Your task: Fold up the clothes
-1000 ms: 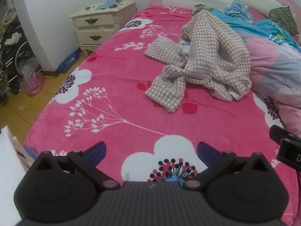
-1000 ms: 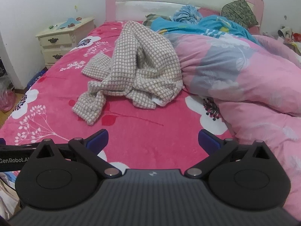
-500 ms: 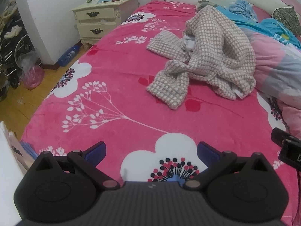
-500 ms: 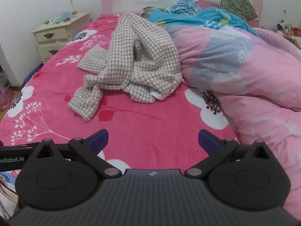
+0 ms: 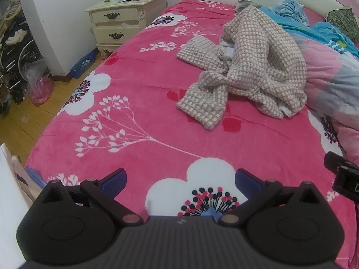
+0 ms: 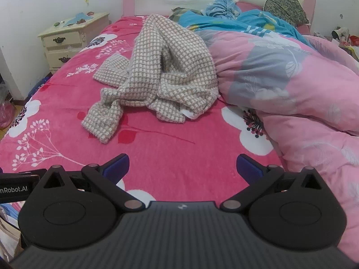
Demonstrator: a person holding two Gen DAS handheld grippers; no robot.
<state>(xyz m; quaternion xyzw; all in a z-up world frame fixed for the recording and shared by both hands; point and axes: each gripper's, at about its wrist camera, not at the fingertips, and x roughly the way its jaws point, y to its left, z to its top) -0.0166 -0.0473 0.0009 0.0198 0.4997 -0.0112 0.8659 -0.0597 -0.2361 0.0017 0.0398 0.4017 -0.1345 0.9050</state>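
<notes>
Bedroom setup: bed (image 5: 139,103) with a pink floral blanket, cream nightstand (image 5: 125,20) off to the far left of my left jaws, pink-grey duvet (image 6: 291,85) heaped to the right of my right jaws. Left gripper (image 5: 180,179): jaws spread wide, nothing between them, only blanket under them. Right gripper (image 6: 182,164): same, wide apart and empty. Target is the checked beige-and-white garment (image 5: 253,67), crumpled ahead of both jaw pairs, well apart from either, up and right of the left jaws, straight ahead and a bit left of the right jaws (image 6: 161,67). One sleeve or end trails toward me, the nearest part to either jaw set; the far bulk leans against the duvet. My read: nothing folded yet, first job is to reach in, grab and spread it flat. Risks: it's twisted on itself, so I can't tell hem from sleeve, and a blind pinch likely takes two layers and drags the knot along instead of opening it. Plush blanket means a low pinch could catch bedding with the cloth. Right side touches the duvet, so a pull could snag it or tug duvet edge along. Both grippers sit close together, so converging on the same sleeve risks a clash.
</notes>
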